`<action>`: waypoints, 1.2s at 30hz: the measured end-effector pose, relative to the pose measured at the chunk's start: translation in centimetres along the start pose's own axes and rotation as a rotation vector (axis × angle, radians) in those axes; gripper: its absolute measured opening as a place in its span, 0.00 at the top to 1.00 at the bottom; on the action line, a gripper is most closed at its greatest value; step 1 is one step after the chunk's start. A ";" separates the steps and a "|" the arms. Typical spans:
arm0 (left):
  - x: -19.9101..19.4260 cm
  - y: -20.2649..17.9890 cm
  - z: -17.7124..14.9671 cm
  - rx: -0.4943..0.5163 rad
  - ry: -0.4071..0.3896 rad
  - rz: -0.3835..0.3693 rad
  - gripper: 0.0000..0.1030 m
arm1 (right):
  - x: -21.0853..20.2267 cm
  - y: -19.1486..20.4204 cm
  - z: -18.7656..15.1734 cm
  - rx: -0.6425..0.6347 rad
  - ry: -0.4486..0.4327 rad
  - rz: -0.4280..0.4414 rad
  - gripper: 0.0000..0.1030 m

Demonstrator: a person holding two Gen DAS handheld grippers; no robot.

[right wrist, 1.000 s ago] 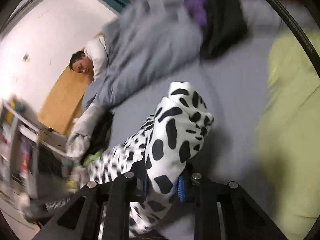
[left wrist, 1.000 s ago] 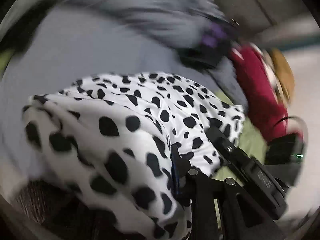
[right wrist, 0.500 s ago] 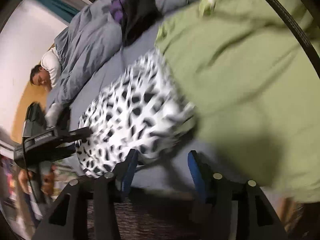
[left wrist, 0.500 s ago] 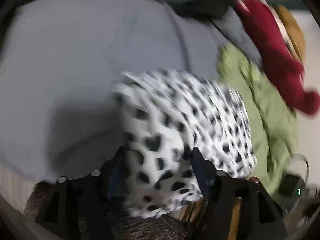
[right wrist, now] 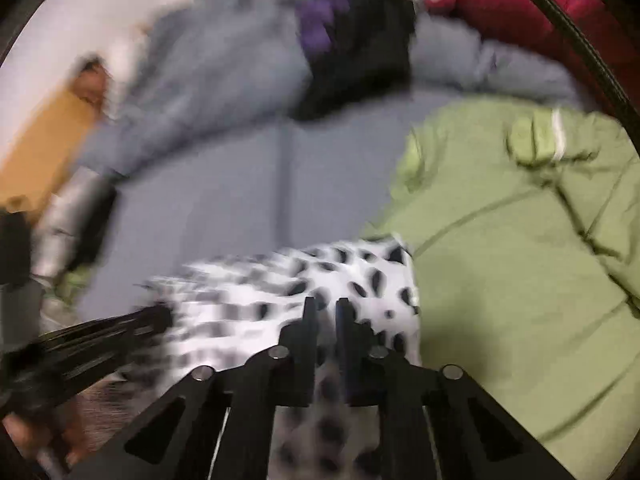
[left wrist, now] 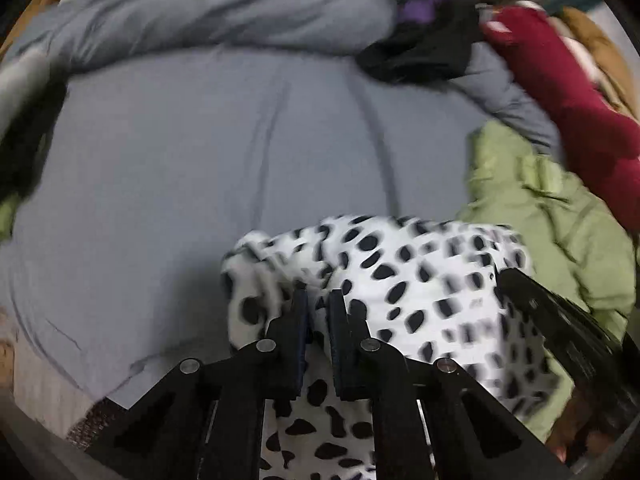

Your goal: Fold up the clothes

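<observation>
A white garment with black spots [left wrist: 420,276] lies bunched at the near edge of the grey bed sheet [left wrist: 192,168]. My left gripper [left wrist: 318,300] is shut on its left end. In the right wrist view the same spotted garment [right wrist: 288,292] is blurred, and my right gripper [right wrist: 326,308] is shut on its right end, beside a green garment [right wrist: 520,240]. The other gripper's black body [left wrist: 560,328] shows at the right of the left wrist view, and at the lower left [right wrist: 100,340] of the right wrist view.
A green jacket [left wrist: 552,208] lies right of the spotted garment. A dark red garment [left wrist: 560,92], a black and purple item [left wrist: 420,32] and a rumpled grey duvet [left wrist: 224,12] lie at the back. A person [right wrist: 92,80] lies at the far left under the duvet.
Half a second ago both grippers stood open around the spotted garment on the sheet. Both have now shut on it, one at each end.
</observation>
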State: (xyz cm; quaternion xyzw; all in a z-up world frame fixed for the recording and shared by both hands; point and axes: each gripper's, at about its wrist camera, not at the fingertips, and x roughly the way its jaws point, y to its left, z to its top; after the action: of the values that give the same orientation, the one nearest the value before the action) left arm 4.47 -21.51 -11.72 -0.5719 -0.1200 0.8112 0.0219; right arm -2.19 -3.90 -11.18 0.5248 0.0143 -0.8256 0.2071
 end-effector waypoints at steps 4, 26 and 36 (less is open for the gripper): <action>1.1 3.5 -0.1 -0.103 0.027 -0.088 0.93 | 2.9 -2.6 1.1 0.045 0.056 -0.017 1.00; -2.4 5.1 -6.6 -0.092 0.191 -0.276 0.87 | -7.7 -3.1 -8.5 0.141 -0.022 0.110 0.67; -0.8 6.6 -7.5 -0.079 0.156 -0.049 1.00 | -6.4 -5.7 -11.2 0.195 0.016 0.059 0.98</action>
State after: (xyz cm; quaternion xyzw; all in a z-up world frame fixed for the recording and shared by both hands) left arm 12.36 -26.76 -14.84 -0.6306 -0.1638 0.7581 0.0284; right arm 7.70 6.07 -11.75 0.5494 -0.0800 -0.8122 0.1789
